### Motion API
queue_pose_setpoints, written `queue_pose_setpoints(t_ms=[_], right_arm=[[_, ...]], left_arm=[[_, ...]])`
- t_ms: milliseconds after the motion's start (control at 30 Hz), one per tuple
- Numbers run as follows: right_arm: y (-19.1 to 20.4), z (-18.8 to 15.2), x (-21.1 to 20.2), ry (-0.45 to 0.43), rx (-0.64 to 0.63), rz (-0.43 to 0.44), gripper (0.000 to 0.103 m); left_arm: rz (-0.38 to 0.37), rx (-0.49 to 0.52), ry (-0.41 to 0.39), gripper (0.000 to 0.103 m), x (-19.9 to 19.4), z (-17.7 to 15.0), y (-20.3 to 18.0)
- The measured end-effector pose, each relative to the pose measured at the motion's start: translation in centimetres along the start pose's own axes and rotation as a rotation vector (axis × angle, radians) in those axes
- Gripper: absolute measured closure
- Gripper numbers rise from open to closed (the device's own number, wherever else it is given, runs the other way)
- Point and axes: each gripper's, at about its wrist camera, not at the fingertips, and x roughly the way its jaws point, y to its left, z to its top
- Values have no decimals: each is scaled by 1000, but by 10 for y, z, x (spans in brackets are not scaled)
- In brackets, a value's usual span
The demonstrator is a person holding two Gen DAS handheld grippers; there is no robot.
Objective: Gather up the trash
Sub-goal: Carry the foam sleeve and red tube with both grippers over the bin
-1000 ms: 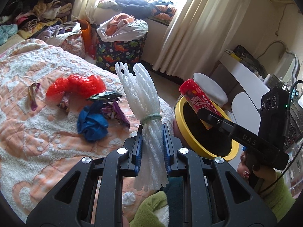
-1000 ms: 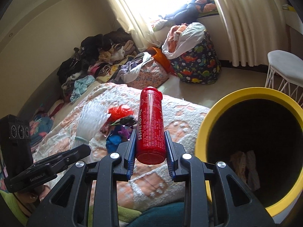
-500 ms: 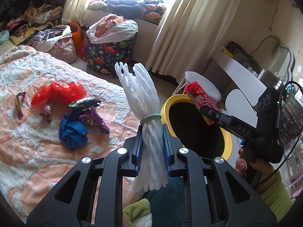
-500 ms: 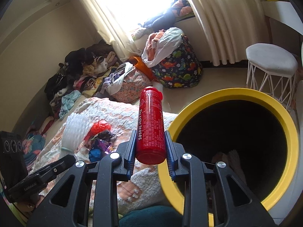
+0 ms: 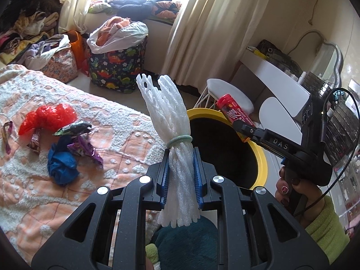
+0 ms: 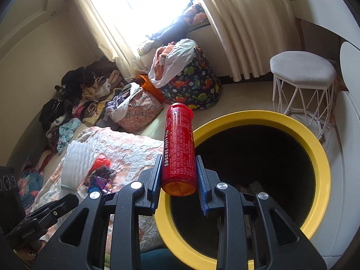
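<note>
My left gripper (image 5: 181, 168) is shut on a white foam net bundle (image 5: 171, 121) tied with a green band, held upright above the bed's edge beside the yellow-rimmed bin (image 5: 262, 157). My right gripper (image 6: 179, 175) is shut on a red plastic bottle (image 6: 178, 146), held over the near left rim of the bin (image 6: 315, 144). The bottle also shows in the left wrist view (image 5: 234, 112), above the bin's far rim. A red plastic bag (image 5: 48, 117), a blue crumpled wad (image 5: 61, 166) and foil wrappers (image 5: 83, 144) lie on the bed.
The bed has a peach and white cover (image 5: 117, 135). A white stool (image 6: 301, 72) stands behind the bin. A dinosaur-print laundry bag (image 5: 115, 67) and piles of clothes (image 6: 90, 99) sit by the window curtains. A white desk (image 5: 276, 83) is at the right.
Both grippers have swung right toward the bin with their loads. The bin's opening now fills more of the right wrist view, and the bottle is over its rim.
</note>
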Motion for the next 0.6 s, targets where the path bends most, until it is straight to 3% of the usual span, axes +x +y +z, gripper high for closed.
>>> queue_pose_setpoints(t_ms=[600], right_arm=[[-37, 0, 2, 11, 100, -80, 76]], left_arm=[[-57, 47, 58, 90, 45, 2, -31]])
